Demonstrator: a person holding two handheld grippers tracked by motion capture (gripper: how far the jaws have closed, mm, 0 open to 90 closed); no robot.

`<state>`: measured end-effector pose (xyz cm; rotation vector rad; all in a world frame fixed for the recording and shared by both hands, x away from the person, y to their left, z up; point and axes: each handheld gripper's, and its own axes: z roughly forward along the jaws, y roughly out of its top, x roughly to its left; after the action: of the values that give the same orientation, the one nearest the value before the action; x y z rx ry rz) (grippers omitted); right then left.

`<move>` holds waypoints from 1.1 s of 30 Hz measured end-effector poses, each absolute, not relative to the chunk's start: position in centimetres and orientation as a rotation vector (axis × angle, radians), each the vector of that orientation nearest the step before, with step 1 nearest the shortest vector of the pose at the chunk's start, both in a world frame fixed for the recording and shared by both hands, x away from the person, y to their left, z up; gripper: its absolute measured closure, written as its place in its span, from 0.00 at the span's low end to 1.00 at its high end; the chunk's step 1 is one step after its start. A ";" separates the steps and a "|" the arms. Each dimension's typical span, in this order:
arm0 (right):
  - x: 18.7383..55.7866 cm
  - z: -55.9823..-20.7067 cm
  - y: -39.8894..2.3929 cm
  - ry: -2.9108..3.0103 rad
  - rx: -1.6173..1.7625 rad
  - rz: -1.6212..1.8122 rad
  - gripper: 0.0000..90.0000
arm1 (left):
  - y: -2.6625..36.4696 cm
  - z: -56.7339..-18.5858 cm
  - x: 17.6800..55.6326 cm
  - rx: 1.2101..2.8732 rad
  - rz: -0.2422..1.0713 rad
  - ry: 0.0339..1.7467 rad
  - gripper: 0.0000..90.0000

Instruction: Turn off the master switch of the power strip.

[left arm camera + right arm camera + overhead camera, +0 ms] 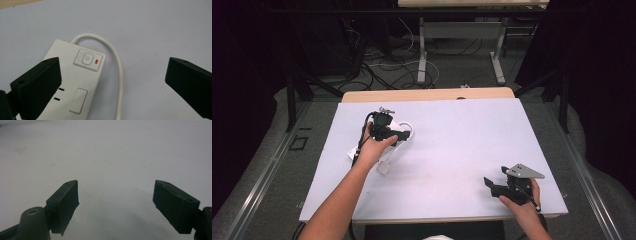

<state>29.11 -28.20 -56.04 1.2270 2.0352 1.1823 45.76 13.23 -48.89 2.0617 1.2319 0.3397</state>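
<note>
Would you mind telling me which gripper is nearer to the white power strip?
Left. The left gripper hovers open right over the power strip; the right gripper sits far off near the table's front right corner.

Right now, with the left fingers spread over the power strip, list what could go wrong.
1. One of the left gripper's fingers hangs over the power strip near its sockets; lowering carelessly could shove the strip aside.
2. The white cable loops between the open fingers, so closing might catch it instead of the strip.
3. The switch lies just ahead and could get pressed by accident.
</note>
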 end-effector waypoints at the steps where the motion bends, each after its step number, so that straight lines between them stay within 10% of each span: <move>1: 29.1 -56.1 -28.2 2.037 1.226 1.182 0.23 | 13.1 -48.8 45.6 2.058 0.329 1.238 0.01; 33: 29.1 -56.0 -28.1 2.036 1.230 1.182 0.22 | 12.8 -46.3 39.2 2.063 0.287 1.079 0.04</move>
<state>29.05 -28.06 -55.97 1.2295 2.0365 1.1820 39.23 12.85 -46.34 2.0626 1.0786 0.2866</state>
